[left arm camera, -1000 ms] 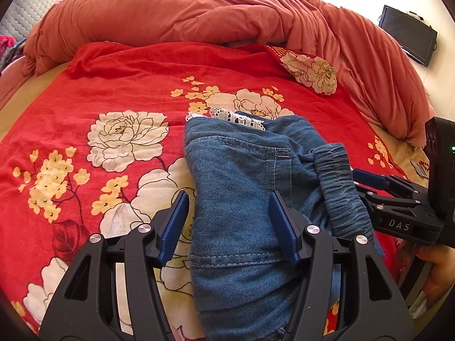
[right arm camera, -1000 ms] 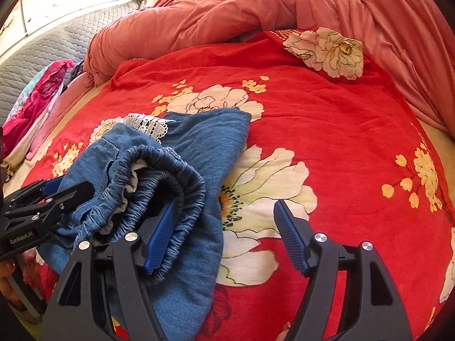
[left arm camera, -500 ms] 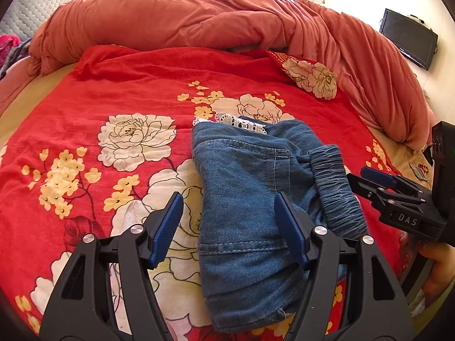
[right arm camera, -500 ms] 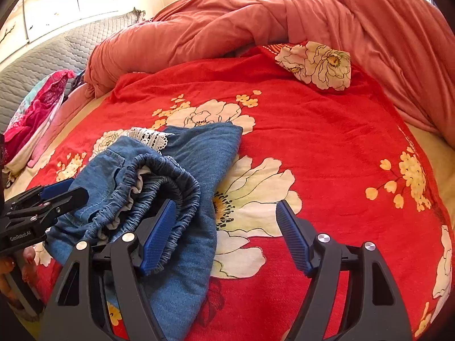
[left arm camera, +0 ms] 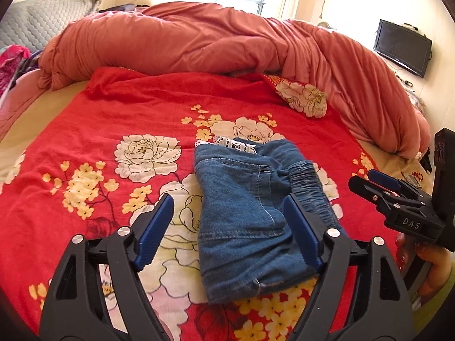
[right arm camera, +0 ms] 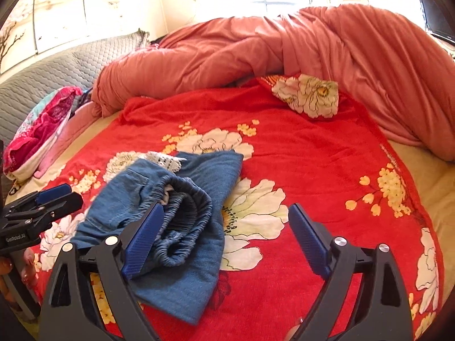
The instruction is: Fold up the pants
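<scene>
Lying folded, denim pants (left arm camera: 250, 216), ruched waistband, both claws spread

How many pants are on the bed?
1. The pants lie folded on the red blanket, ahead of both open grippers. More clothes could be hidden under the quilt.

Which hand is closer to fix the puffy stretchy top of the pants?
Probably right: the right gripper sits beside the bunched waistband, jaws open. The left gripper faces the flat side.
</scene>
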Demonstrator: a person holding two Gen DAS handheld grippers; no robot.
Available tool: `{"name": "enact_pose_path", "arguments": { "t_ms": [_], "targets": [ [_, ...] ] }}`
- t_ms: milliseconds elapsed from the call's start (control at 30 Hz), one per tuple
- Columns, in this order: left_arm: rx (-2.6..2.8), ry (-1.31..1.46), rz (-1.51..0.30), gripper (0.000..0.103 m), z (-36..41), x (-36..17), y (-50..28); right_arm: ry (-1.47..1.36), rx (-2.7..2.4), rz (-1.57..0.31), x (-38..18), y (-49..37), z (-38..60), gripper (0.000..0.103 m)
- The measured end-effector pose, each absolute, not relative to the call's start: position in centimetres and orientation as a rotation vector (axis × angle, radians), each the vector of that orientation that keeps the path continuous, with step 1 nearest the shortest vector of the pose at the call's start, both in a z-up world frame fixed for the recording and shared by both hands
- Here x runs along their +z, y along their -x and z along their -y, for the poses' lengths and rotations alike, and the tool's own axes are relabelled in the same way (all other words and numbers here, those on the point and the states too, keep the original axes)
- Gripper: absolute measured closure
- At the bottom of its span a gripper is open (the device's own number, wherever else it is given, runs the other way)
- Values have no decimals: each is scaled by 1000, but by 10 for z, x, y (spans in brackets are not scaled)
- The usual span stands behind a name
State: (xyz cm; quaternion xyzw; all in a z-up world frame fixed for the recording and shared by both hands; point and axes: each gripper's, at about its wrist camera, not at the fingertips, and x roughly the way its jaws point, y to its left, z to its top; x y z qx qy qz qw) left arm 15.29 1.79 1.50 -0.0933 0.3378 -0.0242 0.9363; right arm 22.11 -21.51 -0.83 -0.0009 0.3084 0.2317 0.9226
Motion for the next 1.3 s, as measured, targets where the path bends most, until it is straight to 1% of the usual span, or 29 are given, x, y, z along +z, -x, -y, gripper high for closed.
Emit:
{"name": "enact_pose_path", "arguments": {
  "t_ms": [100,300,400,567,600,867,1300],
  "targets": [
    [-45,194,-677,24,-17,19,-142,2,478,-598,0,-211,216,9],
    [-35,182,-661,15,-13,25,-126,2,484,-535,9,-190,218,8],
    [-23,173,-646,12,-12,29,-118,-5,485,-522,9,-180,219,7],
    [-7,166,-632,10,-11,33,-105,2,475,-489,10,-164,222,7],
    [-8,165,-630,10,-11,33,-103,5,473,-483,11,-160,222,5],
    [14,153,-626,9,-13,34,-83,27,463,-438,13,-132,224,5],
    [32,136,-648,9,-8,19,-47,45,458,-479,-7,-102,225,5]
  ]
}}
